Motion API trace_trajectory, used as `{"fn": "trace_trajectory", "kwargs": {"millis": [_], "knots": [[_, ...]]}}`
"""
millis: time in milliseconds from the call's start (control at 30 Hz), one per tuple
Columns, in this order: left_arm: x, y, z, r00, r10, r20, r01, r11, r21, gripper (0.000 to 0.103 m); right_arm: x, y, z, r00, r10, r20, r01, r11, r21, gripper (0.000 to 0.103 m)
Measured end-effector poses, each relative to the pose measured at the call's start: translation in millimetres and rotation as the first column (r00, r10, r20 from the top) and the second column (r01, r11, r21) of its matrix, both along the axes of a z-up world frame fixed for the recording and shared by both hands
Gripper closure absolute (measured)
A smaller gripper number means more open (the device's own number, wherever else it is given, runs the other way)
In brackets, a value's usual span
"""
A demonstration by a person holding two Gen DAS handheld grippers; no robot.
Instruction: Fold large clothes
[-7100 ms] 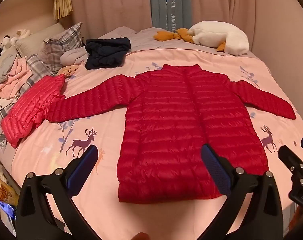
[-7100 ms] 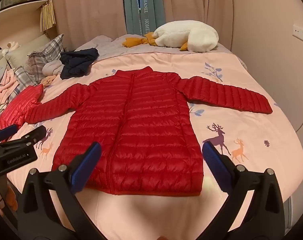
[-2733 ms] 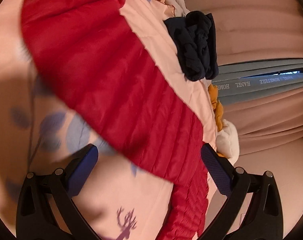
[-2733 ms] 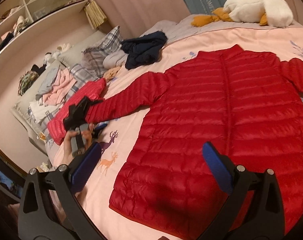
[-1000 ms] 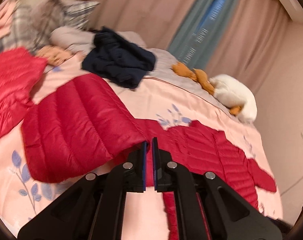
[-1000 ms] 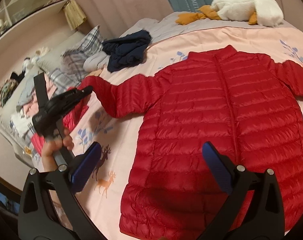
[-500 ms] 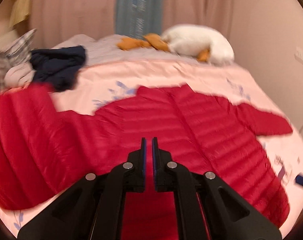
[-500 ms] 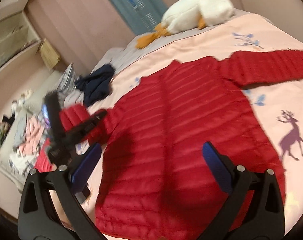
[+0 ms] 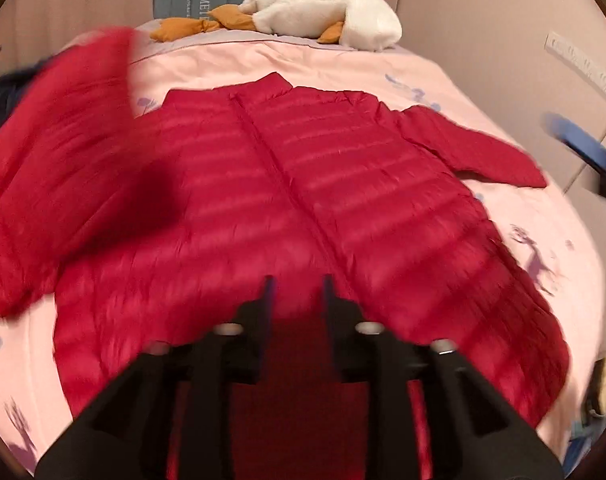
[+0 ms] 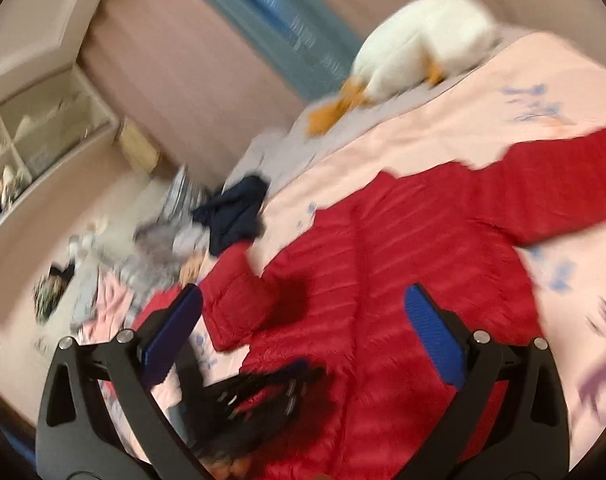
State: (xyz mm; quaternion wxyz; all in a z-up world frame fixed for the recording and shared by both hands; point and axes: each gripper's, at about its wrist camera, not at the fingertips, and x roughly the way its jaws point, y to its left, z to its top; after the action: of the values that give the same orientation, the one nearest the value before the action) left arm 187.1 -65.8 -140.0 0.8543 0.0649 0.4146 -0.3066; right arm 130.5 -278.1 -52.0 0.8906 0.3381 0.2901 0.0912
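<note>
Left wrist view: the left gripper (image 9: 295, 292) hangs over the red jacket (image 9: 303, 200) on the bed (image 9: 523, 208), jaws opening, apparently empty; the near sleeve (image 9: 59, 168) flops inward.

Right wrist view: the right gripper (image 10: 303, 320) gapes empty; the far sleeve (image 10: 563, 184) stretches away rightward, nearer it.

Both black plastic two-finger grippers: left (image 9: 295, 292) w/ dark pads, right (image 10: 303, 320) w/ ribbed blue pads, silver screws.
</note>
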Motion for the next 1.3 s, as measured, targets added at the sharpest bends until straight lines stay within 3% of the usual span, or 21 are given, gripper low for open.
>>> {"fn": "trace_trajectory", "kwargs": {"millis": [67, 100, 167, 267, 433, 533, 600, 633, 700, 967, 1133, 1300], "knots": [[-2, 34, 4, 0.998, 0.059, -0.027, -0.061, 0.995, -0.079, 0.041, 51, 20, -24, 0.989, 0.11, -0.096, -0.107, 0.994, 0.038, 0.002], [2, 50, 7, 0.995, 0.096, -0.034, -0.099, 0.989, -0.108, 0.039, 66, 30, -35, 0.983, 0.131, -0.125, -0.127, 0.991, 0.041, 0.002], [11, 77, 10, 0.986, 0.16, -0.045, -0.164, 0.977, -0.137, 0.039, 101, 57, -58, 0.968, 0.183, -0.173, -0.183, 0.983, 0.016, 0.002], [40, 125, 13, 0.953, 0.291, -0.08, -0.301, 0.938, -0.171, 0.039, 143, 92, -87, 0.952, 0.214, -0.22, -0.215, 0.976, 0.021, 0.002], [68, 178, 16, 0.895, 0.433, -0.107, -0.446, 0.872, -0.201, 0.039, 194, 135, -102, 0.949, 0.213, -0.232, -0.23, 0.972, -0.047, 0.002], [73, 198, 14, 0.873, 0.475, -0.114, -0.488, 0.851, -0.193, 0.039, 219, 156, -117, 0.931, 0.22, -0.291, -0.265, 0.957, -0.122, 0.027], [75, 205, 12, 0.862, 0.489, -0.129, -0.506, 0.839, -0.199, 0.039, 229, 158, -129, 0.919, 0.21, -0.334, -0.274, 0.949, -0.157, 0.073], [76, 209, 11, 0.857, 0.498, -0.133, -0.515, 0.834, -0.198, 0.039, 231, 160, -130, 0.918, 0.206, -0.338, -0.277, 0.945, -0.175, 0.084], [77, 216, 11, 0.85, 0.508, -0.138, -0.526, 0.828, -0.195, 0.039, 226, 158, -122, 0.932, 0.205, -0.298, -0.267, 0.946, -0.184, 0.091], [67, 227, 23, 0.85, 0.508, -0.144, -0.527, 0.814, -0.242, 0.038, 170, 103, -30, 0.982, 0.182, -0.053, -0.189, 0.956, -0.222, 0.092], [69, 208, 30, 0.865, 0.483, -0.137, -0.502, 0.831, -0.24, 0.038, 135, 48, -3, 0.994, 0.108, -0.035, -0.113, 0.958, -0.265, 0.092], [75, 180, 32, 0.887, 0.439, -0.144, -0.462, 0.853, -0.244, 0.038, 109, 3, -18, 0.996, 0.029, -0.079, -0.05, 0.961, -0.272, 0.091]]}}
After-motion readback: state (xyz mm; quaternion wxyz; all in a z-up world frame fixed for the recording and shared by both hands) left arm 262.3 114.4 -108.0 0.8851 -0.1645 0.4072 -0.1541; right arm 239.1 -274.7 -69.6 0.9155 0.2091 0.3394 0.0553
